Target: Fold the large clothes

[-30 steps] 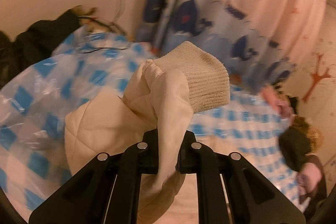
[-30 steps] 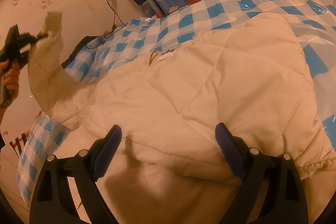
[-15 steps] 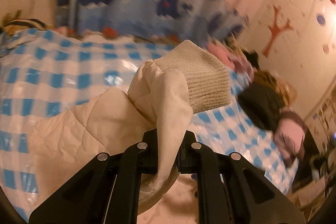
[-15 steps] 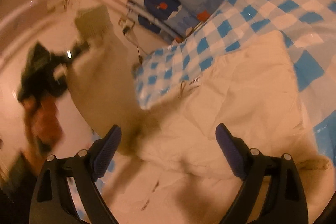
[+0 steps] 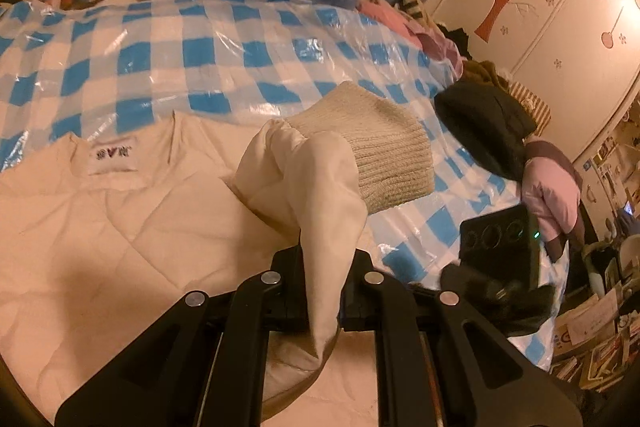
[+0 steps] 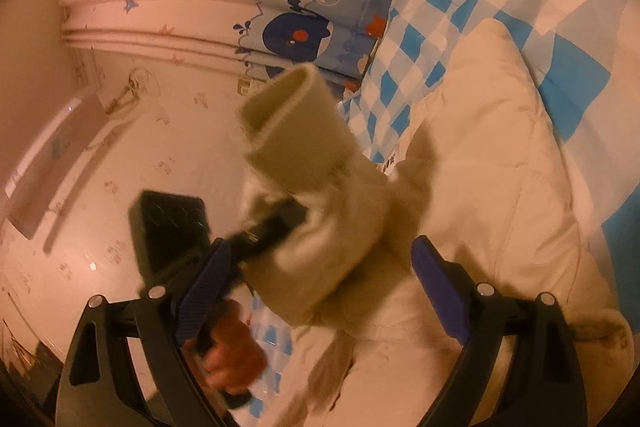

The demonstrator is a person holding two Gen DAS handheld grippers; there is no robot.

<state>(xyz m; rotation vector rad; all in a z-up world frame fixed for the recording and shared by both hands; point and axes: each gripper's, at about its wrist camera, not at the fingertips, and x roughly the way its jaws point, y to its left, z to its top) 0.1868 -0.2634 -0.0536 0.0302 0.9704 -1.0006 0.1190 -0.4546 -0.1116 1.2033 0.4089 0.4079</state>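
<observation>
Blue-checked plastic sheeting (image 5: pixel 168 59) is spread beneath the cream quilted jacket (image 5: pixel 100 235). Its sleeve (image 5: pixel 320 187) is clamped in the left claw (image 5: pixel 324 291), ribbed cuff (image 5: pixel 380 151) projecting beyond. The right claw (image 6: pixel 320 283) is held apart, gripping nothing, with the sleeve just ahead.

Two cameras, one on each hand tool, both very close to the cloth.
The left one looks down along its jaws at the bed (image 5: pixel 248 39); the right one looks level. Both see the cream jacket (image 5: pixel 120 227) (image 6: pixel 492 187).
</observation>
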